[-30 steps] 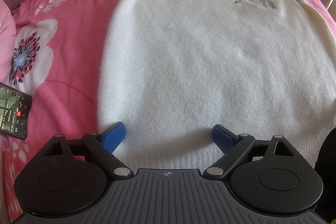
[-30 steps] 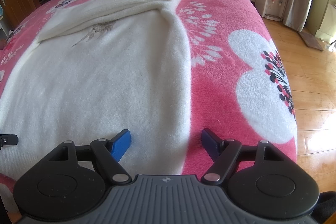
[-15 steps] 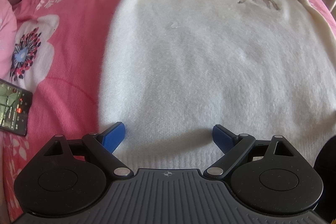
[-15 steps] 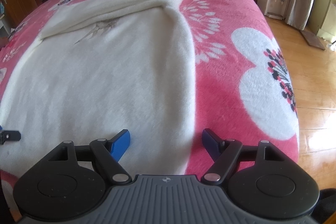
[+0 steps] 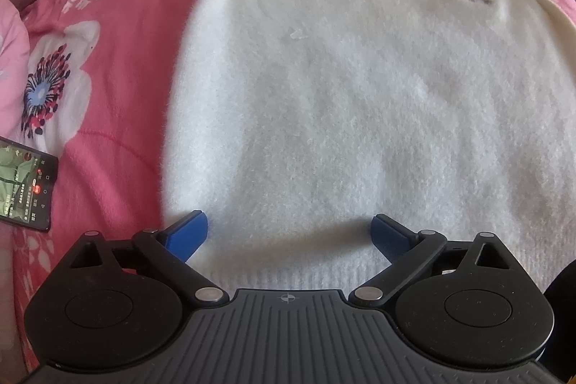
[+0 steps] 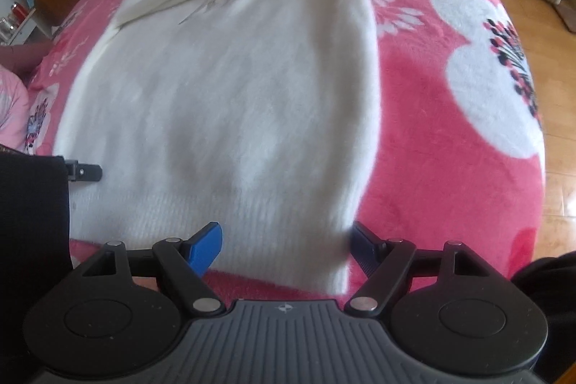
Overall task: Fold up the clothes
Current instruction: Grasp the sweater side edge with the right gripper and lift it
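A cream sweater [image 5: 342, 103] lies flat on the bed [image 5: 118, 35], sleeves already folded across at 12 o'clock. The left gripper [image 5: 289, 233], jaws just widened, and right gripper [image 6: 286, 245] hover open and empty over the hem at 6 o'clock; the body fold remains.

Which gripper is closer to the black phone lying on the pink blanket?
Left. The left gripper hangs over the white fuzzy sweater's hem, with the black phone just beside it; the right gripper is at the sweater's opposite corner.
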A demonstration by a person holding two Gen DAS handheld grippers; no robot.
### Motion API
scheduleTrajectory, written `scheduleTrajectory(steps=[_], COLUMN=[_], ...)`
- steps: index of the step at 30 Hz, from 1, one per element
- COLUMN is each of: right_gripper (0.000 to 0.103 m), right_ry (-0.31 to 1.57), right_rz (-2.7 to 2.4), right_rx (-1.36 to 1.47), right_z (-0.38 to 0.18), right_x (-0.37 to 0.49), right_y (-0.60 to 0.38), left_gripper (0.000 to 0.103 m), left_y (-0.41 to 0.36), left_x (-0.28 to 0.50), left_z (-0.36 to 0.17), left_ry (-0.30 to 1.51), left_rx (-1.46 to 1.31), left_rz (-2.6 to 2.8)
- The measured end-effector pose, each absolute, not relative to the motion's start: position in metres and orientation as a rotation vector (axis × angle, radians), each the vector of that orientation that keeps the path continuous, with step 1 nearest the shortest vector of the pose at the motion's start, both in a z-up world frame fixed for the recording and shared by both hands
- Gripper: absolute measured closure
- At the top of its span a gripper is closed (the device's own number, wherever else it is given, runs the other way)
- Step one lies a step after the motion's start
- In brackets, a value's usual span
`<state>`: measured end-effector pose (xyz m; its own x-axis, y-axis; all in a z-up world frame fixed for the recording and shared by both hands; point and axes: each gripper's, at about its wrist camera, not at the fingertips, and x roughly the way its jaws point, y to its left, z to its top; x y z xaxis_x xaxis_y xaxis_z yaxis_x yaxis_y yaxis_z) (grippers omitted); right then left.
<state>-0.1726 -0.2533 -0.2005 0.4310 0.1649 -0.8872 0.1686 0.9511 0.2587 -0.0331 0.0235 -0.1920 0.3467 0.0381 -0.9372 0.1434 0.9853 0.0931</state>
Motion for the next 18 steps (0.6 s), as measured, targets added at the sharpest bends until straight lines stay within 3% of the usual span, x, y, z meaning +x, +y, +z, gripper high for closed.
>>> scheduleTrajectory(steps=[18], right_gripper=[0.025], right_ry=[1.035], right_rz=[-0.073], right_rx=[0.335], right_z=[-0.199], right_x=[-0.131], right_y=[-0.279], left_gripper=[0.000], left_y=[0.020], left_x=[-0.035], left_z=[-0.195], left_ry=[1.230], left_rx=[0.204], left_rz=[-0.062])
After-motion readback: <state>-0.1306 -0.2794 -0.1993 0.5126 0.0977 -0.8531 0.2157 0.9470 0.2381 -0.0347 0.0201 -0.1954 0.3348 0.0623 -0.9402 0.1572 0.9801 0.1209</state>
